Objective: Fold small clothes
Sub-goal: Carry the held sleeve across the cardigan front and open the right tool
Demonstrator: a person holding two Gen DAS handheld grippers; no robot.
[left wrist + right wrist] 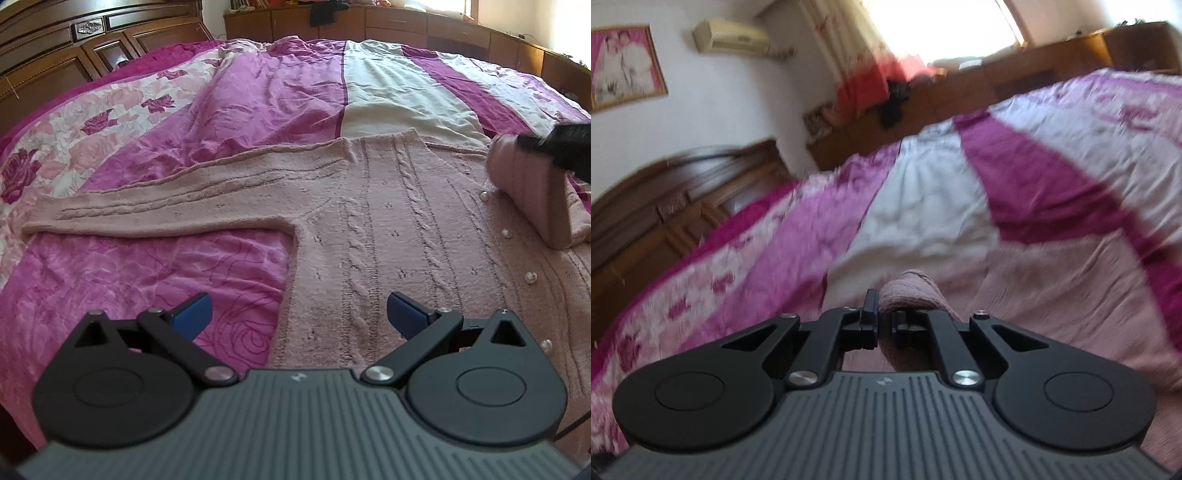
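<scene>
Pink cable-knit cardigan lies flat, front up, on the bed's pink-and-white quilt, filling the centre and 3 o'clock side of the left wrist view. Pearl buttons run down its placket at about 4 o'clock.

Left sleeve is spread straight out toward 9 o'clock — not folded yet.

Left gripper hovers above the hem near 6 o'clock, jaws wide apart, holding nothing. Its blue pads straddle the cardigan's side edge. My read: it's parked there to pin the body or to go for that left sleeve next.

Right gripper has its jaws together, clamped on the other sleeve's cuff. In the left view that right sleeve stands up as a lifted fold at 2–3 o'clock, over the button line, with the gripper's black body at the frame edge. Held high like that so the sleeve clears the knit and doesn't drag the body out of shape while it's carried across — that's a judgement.

Right wrist view is tilted and smeared, so fine detail is unreliable; the wooden headboard shows at 9 o'clock.

Progress: early, first sleeve fold in hand. Risk — chunky knit is stretchy, and the cuff could slip or the buttons could snag.
</scene>
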